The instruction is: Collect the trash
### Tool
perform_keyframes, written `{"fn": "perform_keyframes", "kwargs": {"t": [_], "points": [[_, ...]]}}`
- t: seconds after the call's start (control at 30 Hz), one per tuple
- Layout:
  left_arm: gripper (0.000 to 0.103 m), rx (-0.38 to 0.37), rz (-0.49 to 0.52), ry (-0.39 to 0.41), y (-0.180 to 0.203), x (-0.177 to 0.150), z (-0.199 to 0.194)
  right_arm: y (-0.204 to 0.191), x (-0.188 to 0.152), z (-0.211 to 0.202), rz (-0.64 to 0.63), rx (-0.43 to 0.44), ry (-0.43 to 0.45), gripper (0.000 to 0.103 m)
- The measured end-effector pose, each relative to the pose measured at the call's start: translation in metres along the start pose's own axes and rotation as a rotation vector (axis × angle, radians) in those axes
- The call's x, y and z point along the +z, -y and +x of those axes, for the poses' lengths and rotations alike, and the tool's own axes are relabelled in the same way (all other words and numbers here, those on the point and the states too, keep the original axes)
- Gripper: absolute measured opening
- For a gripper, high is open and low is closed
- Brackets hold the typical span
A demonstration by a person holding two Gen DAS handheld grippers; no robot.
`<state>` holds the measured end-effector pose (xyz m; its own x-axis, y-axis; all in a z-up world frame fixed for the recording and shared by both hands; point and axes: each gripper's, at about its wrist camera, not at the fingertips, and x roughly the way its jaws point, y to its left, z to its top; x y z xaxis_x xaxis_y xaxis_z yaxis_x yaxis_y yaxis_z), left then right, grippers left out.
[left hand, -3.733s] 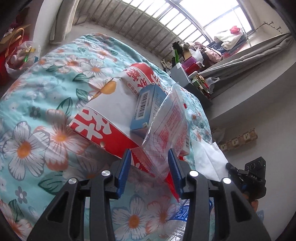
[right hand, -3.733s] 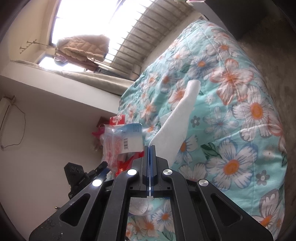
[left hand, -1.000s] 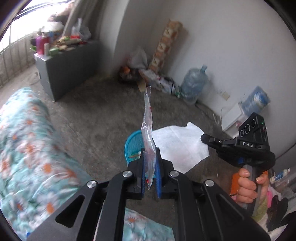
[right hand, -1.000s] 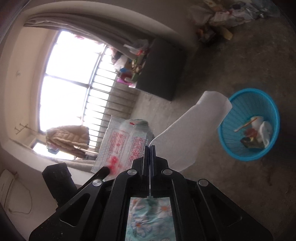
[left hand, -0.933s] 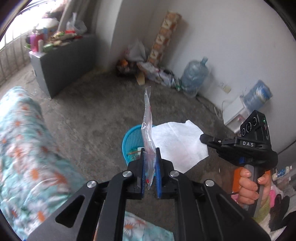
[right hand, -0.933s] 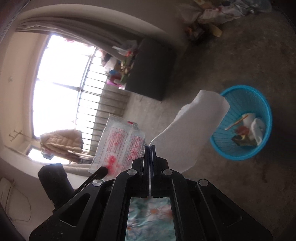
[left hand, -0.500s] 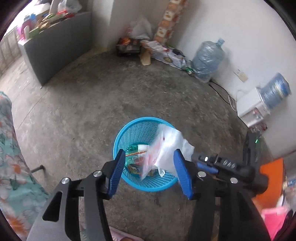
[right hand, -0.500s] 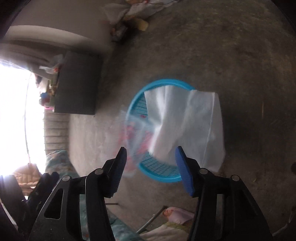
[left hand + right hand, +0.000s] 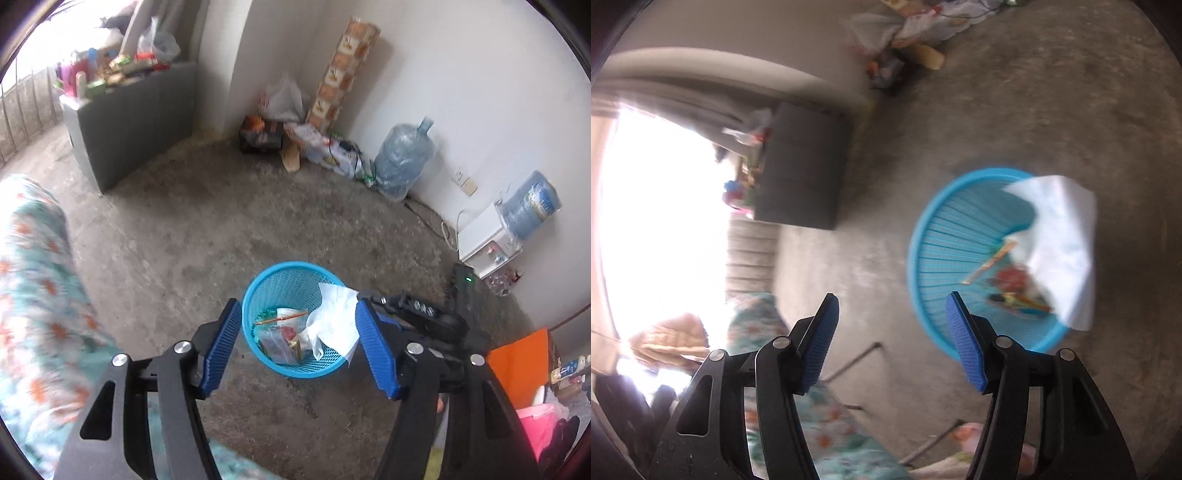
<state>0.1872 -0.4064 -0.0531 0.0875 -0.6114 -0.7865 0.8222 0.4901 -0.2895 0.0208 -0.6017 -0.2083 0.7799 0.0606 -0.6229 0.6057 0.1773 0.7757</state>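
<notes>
A blue mesh trash basket [image 9: 280,280] stands on the concrete floor, also in the right wrist view [image 9: 945,236]. A white tissue [image 9: 334,321] hangs over its rim, also seen in the right wrist view [image 9: 1067,240]. A clear plastic bag [image 9: 275,341] and other wrappers lie inside. My left gripper [image 9: 301,347] is open and empty above the basket. My right gripper [image 9: 892,339] is open and empty, to the left of the basket. The right gripper's body [image 9: 424,317] shows beside the basket in the left wrist view.
A floral bed cover [image 9: 33,295] is at the left. A grey cabinet [image 9: 125,110] with clutter stands by the window. Bags and boxes [image 9: 288,122], a water jug [image 9: 402,162] and a dispenser [image 9: 491,240] line the wall.
Both grippers swung from the bed to the basket, opened and let go. The plastic bag dropped into the basket and the tissue landed on its rim.
</notes>
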Motion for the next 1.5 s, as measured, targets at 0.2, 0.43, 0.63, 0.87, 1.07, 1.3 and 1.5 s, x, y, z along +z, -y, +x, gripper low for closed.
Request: {"fn": "perform_keyframes", "kwargs": {"t": [0.2,0.43,0.63,0.87,1.07,1.3,1.5], "points": [[0.073,0.064,0.024,0.050,-0.014,-0.022,-0.091,0.037,0.008,-0.035,0.142,-0.024,0.133,0.060],[0.078,0.097,-0.019,0.112,-0.052,-0.067,-0.183,0.122,-0.006,-0.018,0.304,-0.225,0.045,0.062],[0.078,0.142,-0.125,0.150,-0.088,-0.112,-0.227,0.128,-0.004,0.014,0.289,-0.280,0.005,0.058],[0.078,0.218,-0.209,0.205,-0.112,-0.148,-0.255,0.127,-0.002,0.033,0.257,-0.395,0.002,0.014],[0.078,0.241,-0.227,0.210,-0.125,-0.155,-0.259,0.118,-0.004,0.035,0.187,-0.453,0.015,0.000],[0.078,0.251,-0.190,0.216,-0.119,-0.152,-0.258,0.110,-0.001,0.029,0.138,-0.503,0.033,0.012],[0.078,0.233,-0.154,0.214,-0.112,-0.151,-0.256,0.117,0.003,0.048,0.140,-0.595,0.019,0.044]]}}
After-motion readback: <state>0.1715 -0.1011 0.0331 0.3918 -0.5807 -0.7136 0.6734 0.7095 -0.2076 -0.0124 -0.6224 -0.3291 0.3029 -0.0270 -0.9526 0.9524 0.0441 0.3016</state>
